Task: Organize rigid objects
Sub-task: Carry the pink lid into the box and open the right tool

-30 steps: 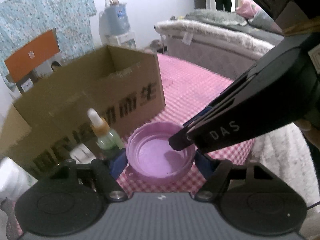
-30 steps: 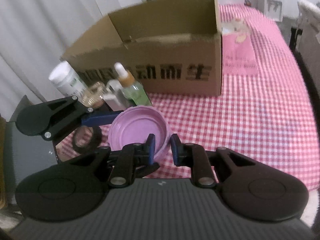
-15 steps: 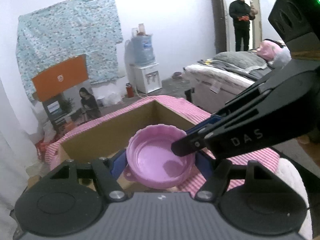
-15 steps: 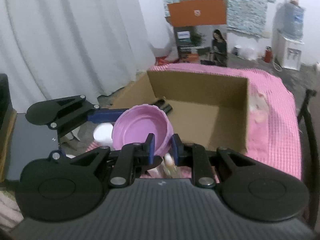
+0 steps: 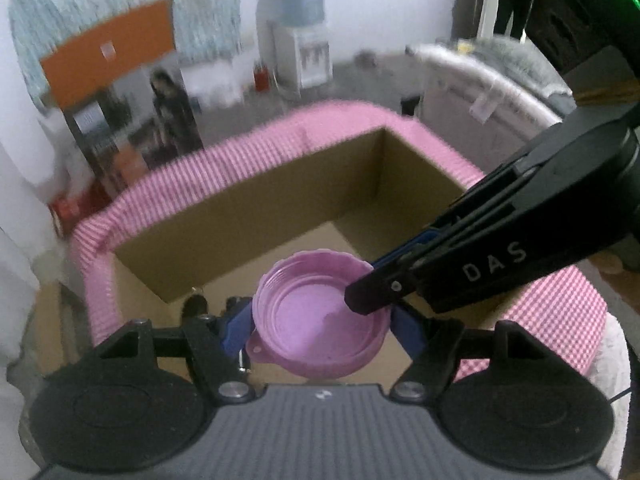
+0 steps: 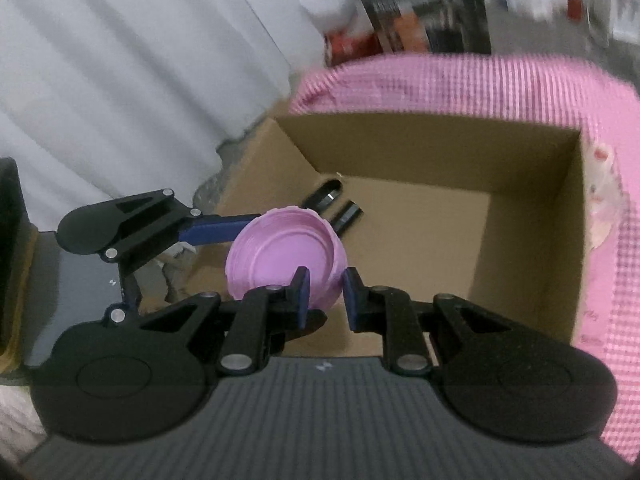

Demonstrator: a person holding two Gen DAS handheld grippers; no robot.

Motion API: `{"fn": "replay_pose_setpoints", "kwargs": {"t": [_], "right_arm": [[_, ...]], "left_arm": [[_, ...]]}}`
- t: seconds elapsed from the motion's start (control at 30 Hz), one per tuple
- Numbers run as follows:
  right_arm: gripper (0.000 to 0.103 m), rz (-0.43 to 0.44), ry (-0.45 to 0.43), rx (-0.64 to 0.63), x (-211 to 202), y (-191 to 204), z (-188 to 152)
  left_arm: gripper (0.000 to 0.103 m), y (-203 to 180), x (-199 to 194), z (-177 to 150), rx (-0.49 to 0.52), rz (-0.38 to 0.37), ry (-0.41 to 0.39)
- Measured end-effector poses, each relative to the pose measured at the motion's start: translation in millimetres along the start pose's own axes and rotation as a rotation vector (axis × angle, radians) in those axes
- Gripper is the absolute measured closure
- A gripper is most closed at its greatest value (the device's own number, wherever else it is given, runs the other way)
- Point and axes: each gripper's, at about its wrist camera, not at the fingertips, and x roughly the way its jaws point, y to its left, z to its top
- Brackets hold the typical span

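A: What has the left gripper (image 5: 322,322) got?

B: The lid (image 5: 320,316), a pink one, hollow side up. It sits between the two blue pads (image 5: 236,330), one against its left flank and one against its right, so the jaws are clamped across its full width.

A: And the right gripper (image 6: 325,298)?

B: Nearly closed, pinching the lid's wall on the near right side. One pad is inside the rim, the other outside it. In the left wrist view its black finger reaches in from the right and ends at the lid's right rim.

A: So both hold the same thing?

B: Yes, each grips the lid, and it touches nothing else.

A: Where is it, then?

B: Above the open box (image 6: 440,144). Ahead of and below both sets of jaws lies the brown floor of the box, with its far wall beyond.

A: Anything inside the box?

B: Just past the lid, beyond the right gripper's tips, two small dark things (image 6: 334,206) lie on the floor near the left wall. They are too blurred to name.

A: And around the box?

B: A pink checked cloth (image 6: 460,84) runs round its far and right sides.
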Motion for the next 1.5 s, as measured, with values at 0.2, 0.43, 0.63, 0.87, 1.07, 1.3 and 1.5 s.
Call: {"fn": "replay_pose_setpoints", "kwargs": {"t": [0.2,0.43,0.63,0.87,1.07,1.3,1.5], "right_arm": [[0.086,-0.011,0.121,0.089,48,-42,25],[0.086,-0.024,0.235,0.135,97,-71,43],[0.085,-0.045,0.265,0.138,126,-84,55],[0.085,-0.032,0.215,0.147,136,-93,70],[0.077,0.007,0.149,0.179,130,-98,75],[0.035,0.017,0.068,0.198,92,-97,76],[0.03,0.046,-0.036,0.174,34,-83,66]], "left_arm": [[0.029,17,62,21,-0.024,-0.058,0.148],[0.029,32,111,32,-0.052,-0.078,0.287],[0.029,40,135,33,-0.076,-0.068,0.348],[0.028,44,148,40,-0.068,0.009,0.347],[0.024,48,143,43,-0.08,0.036,0.34],[0.017,48,113,51,-0.079,0.048,0.26],[0.017,48,76,57,-0.101,0.051,0.17]]}}
